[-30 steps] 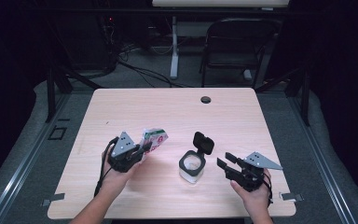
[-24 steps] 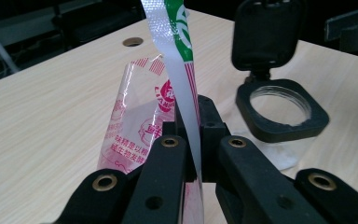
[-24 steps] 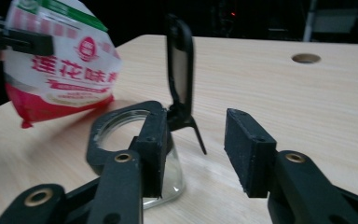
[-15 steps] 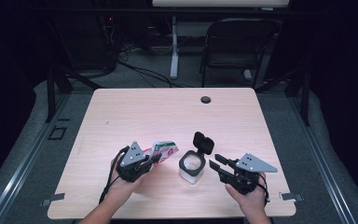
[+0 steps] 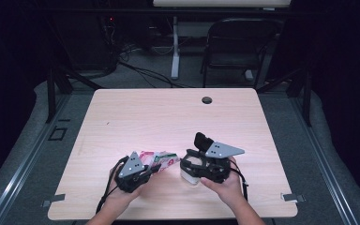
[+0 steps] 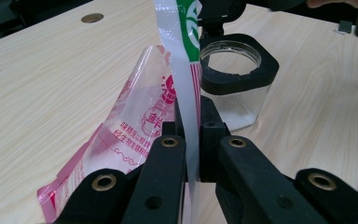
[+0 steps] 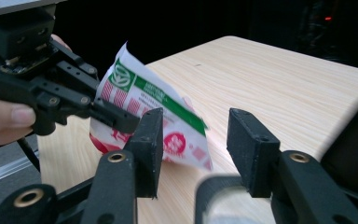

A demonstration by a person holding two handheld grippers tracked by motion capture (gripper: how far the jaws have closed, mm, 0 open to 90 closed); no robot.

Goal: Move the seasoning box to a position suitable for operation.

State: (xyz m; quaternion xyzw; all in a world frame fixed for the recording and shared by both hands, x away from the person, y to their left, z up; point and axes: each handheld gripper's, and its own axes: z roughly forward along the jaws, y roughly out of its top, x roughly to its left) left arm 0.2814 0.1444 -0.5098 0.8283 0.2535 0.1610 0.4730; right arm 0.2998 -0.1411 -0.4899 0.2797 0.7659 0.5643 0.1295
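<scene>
A pale wooden table [image 5: 168, 117] is seen from the high view, with a small round grommet hole [image 5: 207, 100] set near its far edge. A dark chair [image 5: 236, 47] is placed on the floor beyond the table.

At the near edge of the table, the left gripper [image 5: 151, 168] is held in the person's left hand [image 5: 122, 194], and the right gripper [image 5: 190, 159] is held in the right hand [image 5: 225, 185], just beside it.

A clear jar [image 6: 235, 81] with a thick black rim is stood on the table between the two grippers; a little white powder is seen in its bottom, and its black flip lid [image 5: 202, 140] is raised behind it. In the high view the jar is partly covered by the right gripper, which is positioned over it.

A red, white and green plastic packet [image 6: 186, 42] is clamped between the jaws of the left gripper, which are clenched tight on its sealed edge. The packet is held upright just beside the jar, with its lower part bulging out to one side.

The jaws of the right gripper are spread apart and have just been opening; nothing is pinched between them. In the right gripper view the blurred jar rim [image 7: 223, 186] is seen low between the jaws, and the packet [image 7: 158, 112] is seen beyond them.
</scene>
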